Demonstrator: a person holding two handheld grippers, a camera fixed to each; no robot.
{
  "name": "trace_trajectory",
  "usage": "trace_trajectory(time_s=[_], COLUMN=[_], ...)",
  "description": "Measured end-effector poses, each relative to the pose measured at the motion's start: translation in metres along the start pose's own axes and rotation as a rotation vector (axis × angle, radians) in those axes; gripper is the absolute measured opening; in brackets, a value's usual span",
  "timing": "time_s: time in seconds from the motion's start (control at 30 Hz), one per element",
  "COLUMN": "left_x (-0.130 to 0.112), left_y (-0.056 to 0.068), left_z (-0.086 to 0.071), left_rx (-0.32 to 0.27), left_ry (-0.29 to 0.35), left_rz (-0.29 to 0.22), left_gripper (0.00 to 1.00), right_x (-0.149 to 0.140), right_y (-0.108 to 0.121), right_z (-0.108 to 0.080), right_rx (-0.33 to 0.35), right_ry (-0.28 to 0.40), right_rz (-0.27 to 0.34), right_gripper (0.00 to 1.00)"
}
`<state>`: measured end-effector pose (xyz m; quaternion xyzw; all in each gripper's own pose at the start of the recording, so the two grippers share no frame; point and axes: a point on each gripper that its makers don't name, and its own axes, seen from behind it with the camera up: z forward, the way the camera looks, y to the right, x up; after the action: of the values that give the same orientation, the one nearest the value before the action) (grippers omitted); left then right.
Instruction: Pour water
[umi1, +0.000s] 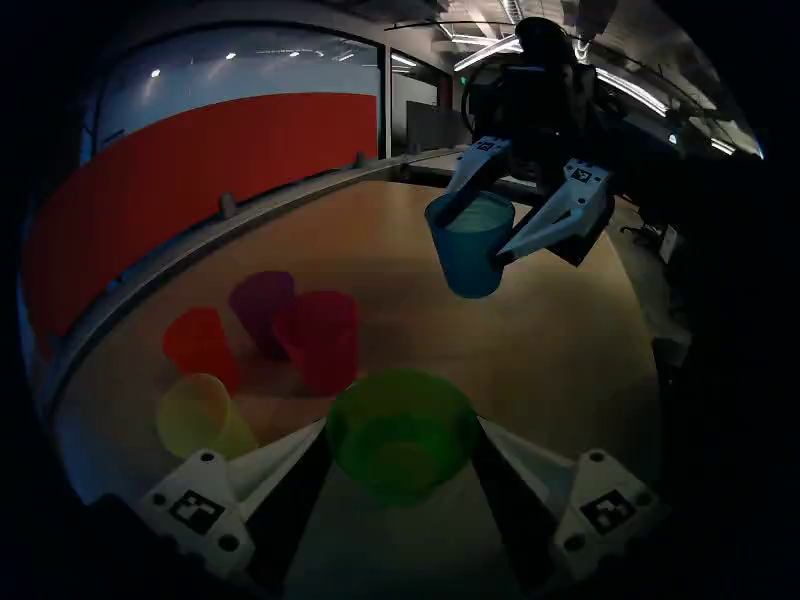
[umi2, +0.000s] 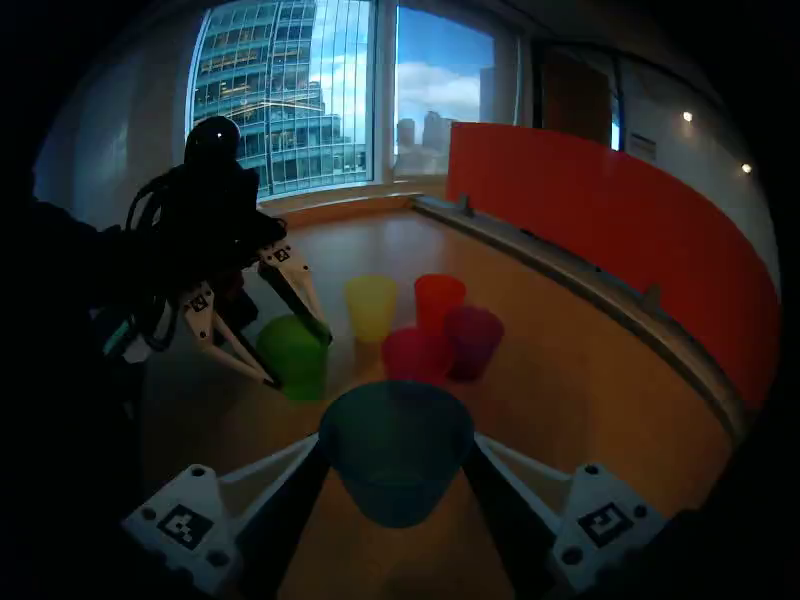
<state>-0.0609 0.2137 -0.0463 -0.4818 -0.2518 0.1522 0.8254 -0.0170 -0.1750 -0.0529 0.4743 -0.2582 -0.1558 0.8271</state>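
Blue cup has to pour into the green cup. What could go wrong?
1. The blue cup is held apart from the green cup; tipping it before it is over the green rim would likely spill onto the table.
2. Only the two fingers of the right gripper pinch its sides, so it might slip when tilted.
3. The yellow cup stands close by the green cup and could get knocked.

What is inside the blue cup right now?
The blue cup, held by the right gripper, shows a pale flat surface near its rim, probably water. Its bottom cannot be seen in the dim light.
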Motion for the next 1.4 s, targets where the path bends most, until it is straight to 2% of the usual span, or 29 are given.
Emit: trace_trajectory(time_s=[0.5,1.3,1.4], left_x=[-0.011,-0.022,-0.023], left_y=[0.0,0.002,0.003], left_z=[0.008,0.008,0.008], left_rx=[-0.01,-0.019,-0.022], left_ry=[-0.03,-0.043,-0.053], left_rz=[0.0,-0.011,-0.015], left_gripper=[0.88,0.88,0.91], right_x=[-0.023,-0.032,-0.032], right_y=[-0.003,-0.008,-0.009], right_z=[0.008,0.015,0.016], right_rx=[0.007,0.015,0.015], right_ry=[-0.038,-0.052,-0.051], right_rz=[0.004,0.003,0.003], right_gripper=[0.91,0.91,0.91])
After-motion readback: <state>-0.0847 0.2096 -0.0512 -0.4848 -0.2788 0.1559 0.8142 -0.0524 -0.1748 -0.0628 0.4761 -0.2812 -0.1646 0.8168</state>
